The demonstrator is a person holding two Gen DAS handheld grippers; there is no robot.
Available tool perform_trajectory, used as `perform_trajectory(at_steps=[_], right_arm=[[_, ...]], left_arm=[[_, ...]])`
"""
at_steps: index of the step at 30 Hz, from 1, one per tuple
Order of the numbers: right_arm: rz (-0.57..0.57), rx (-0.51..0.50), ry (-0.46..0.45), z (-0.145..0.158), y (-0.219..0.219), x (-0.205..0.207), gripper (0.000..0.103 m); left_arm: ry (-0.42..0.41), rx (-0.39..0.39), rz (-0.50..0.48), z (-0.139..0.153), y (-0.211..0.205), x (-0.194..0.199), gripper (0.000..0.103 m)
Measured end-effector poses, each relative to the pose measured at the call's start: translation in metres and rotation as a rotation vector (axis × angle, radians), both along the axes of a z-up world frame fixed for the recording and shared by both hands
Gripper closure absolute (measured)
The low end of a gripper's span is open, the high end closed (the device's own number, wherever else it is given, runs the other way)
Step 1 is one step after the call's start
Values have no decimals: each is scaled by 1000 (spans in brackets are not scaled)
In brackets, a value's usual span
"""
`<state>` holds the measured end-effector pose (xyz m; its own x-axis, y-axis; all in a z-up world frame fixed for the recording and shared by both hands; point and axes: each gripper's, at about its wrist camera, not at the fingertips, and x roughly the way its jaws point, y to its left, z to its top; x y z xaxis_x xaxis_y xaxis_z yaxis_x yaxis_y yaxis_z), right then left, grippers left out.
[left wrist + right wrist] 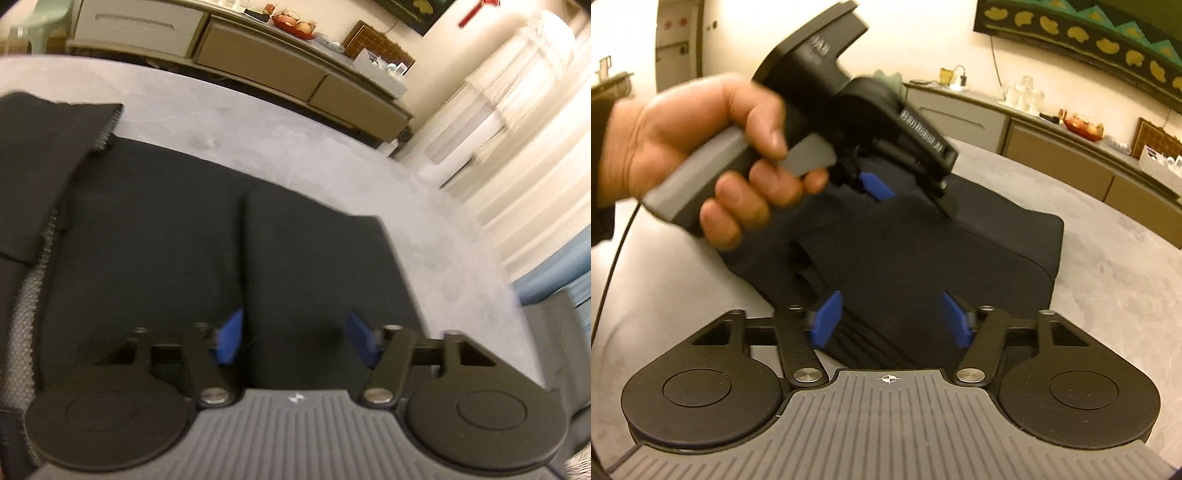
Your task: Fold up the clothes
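A black garment (pixel 177 236) lies folded in layers on the grey table (pixel 258 133). It also shows in the right wrist view (pixel 923 251) as a thick folded stack. My left gripper (pixel 295 341) is open, its blue pads spread just above the cloth. In the right wrist view the left gripper (pixel 875 186) is held in a hand over the far side of the stack. My right gripper (pixel 892 319) is open, its blue fingertips (pixel 827 317) spread at the near edge of the stack. Neither holds cloth.
A long sideboard (pixel 266 70) with bowls and cups stands beyond the table. Light curtains (pixel 517 122) hang at the right. A cable (pixel 613 258) trails from the left gripper over the table's left side.
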<state>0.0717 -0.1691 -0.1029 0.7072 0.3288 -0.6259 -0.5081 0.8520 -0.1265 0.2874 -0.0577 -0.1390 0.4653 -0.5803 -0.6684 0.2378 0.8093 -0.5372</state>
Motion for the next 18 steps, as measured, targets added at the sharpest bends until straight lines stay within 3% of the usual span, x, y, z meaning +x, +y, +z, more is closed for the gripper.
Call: perform_trajectory(at_steps=[4,7,9,12,14,16,18], right_arm=[[-4,-2,-5,3,-2,3,49],[68,50,-26,11,7,-6,35],[111,32,-30,8,17,-10,35],[112,-55,-38,-6,33,-8,50],[88,-130,-43,-10,39,-6,82],[71,-212,-59,-10,44,-7,99],[90,-320,-120,-13,50,-16,100]], left_arm=[[-1,-78,4,-3,16,-9,49],[12,-78,6,-9,23,-10,49],[16,-80,8,-11,26,-8,49],[21,-84,10,-12,24,-4,49],[23,-87,11,-12,21,0,49],[25,-90,13,-12,18,3,45],[28,-93,14,-13,16,7,43]])
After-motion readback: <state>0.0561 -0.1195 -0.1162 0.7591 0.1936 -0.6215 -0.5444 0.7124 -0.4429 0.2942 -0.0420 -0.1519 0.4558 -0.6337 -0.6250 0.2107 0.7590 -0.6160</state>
